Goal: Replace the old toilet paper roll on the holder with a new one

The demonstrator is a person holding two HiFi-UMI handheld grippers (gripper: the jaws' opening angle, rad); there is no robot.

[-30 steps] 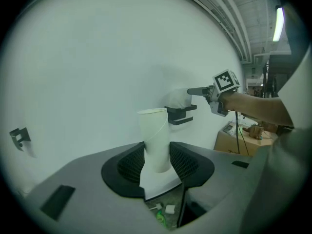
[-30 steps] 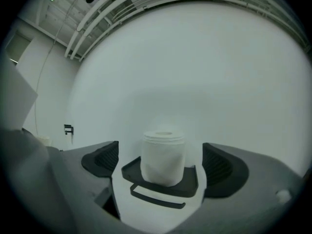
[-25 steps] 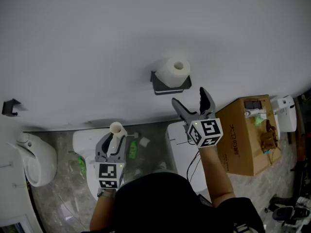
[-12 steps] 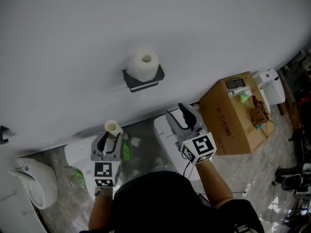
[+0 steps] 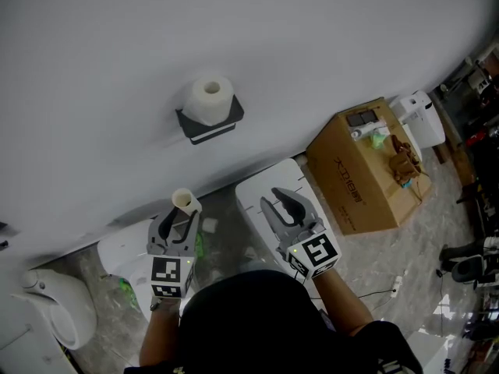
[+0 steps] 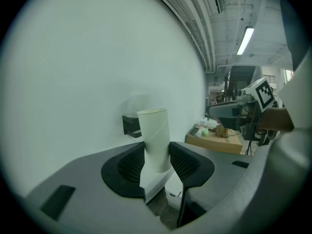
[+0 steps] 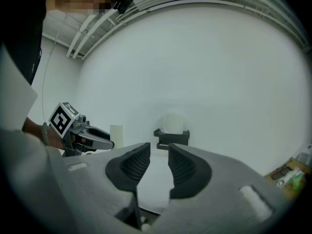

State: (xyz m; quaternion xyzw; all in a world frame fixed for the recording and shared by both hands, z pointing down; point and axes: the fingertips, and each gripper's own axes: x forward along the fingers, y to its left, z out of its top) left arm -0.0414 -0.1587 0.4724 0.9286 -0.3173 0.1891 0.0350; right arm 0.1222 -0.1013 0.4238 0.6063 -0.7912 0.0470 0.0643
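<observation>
1. Plainly, the left gripper (image 6: 157, 161) is clamped on a bare cardboard tube (image 6: 155, 138). Both ribbed pads press its lower half, and it stands slightly tilted above them. Its bottom end is hidden behind the jaws.
2. The right gripper (image 7: 159, 162) has just been closing its jaws. A narrow gap shows between the pads, and nothing stands in it; only a pale surface beyond shows through.
3. The toilet paper roll (image 5: 209, 97) stands on end on the dark holder (image 5: 210, 129), its core hole facing up. The holder is fixed to the white wall (image 5: 257, 29), and the roll is well apart from both grippers.
4. In both gripper views the roll is washed out against the wall, a pale blur above the holder with edges that are hard to trace. In the left gripper view the tube also covers part of the holder.
5. In the head view the person's head and dark clothing fill the lower middle and hide most of both forearms behind the marker cubes.
6. A cardboard box (image 5: 355, 170) lies on the floor at the right, and the things on top of it are too small to name.
7. A white unit (image 5: 253, 201) under the right gripper is partly covered by it, and I cannot tell what it is.
8. A white bowl-shaped fixture (image 5: 58, 322) at the lower left is cut off by the frame edge.
</observation>
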